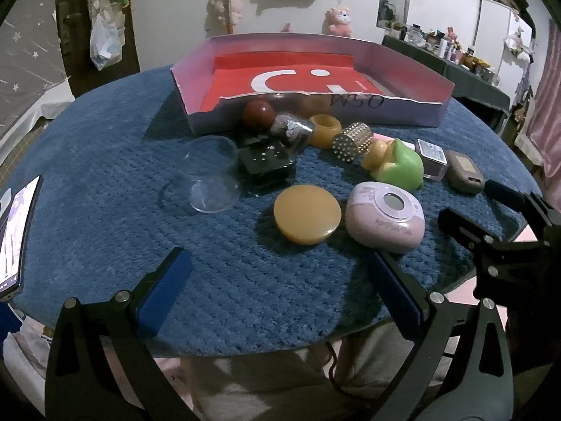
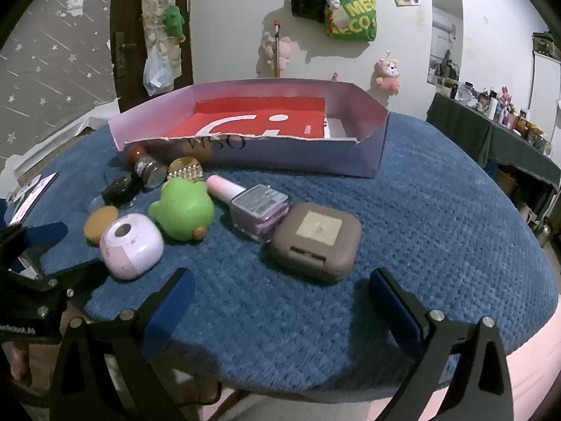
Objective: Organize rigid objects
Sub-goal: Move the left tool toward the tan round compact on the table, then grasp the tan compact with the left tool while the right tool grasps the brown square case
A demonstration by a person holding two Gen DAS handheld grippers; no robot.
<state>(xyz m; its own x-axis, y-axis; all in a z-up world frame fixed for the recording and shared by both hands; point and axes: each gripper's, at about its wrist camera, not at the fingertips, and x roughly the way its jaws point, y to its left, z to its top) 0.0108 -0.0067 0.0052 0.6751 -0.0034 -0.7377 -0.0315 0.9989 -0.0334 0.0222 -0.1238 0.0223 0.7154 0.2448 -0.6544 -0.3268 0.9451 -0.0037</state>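
Observation:
A cardboard box (image 1: 315, 112) with a red bottom stands at the back of the blue table; it shows in the right wrist view too (image 2: 298, 161). In front of it lie several small objects: an orange disc (image 1: 307, 214), a lilac round case (image 1: 385, 217) (image 2: 131, 245), a green frog toy (image 1: 399, 165) (image 2: 182, 210), a brown square case (image 2: 317, 240) (image 1: 463, 172), a lilac bottle (image 2: 259, 207), a clear cup (image 1: 210, 179). My left gripper (image 1: 280, 280) is open and empty, short of the disc. My right gripper (image 2: 280, 298) is open and empty, just short of the brown case.
A phone (image 1: 14, 238) lies at the table's left edge. A red ball (image 1: 259, 115), a studded gold cylinder (image 1: 352, 142), a yellow ring (image 1: 324, 129) and a black box (image 1: 266, 165) sit by the box front. The table's front edge (image 2: 315, 386) is close below both grippers.

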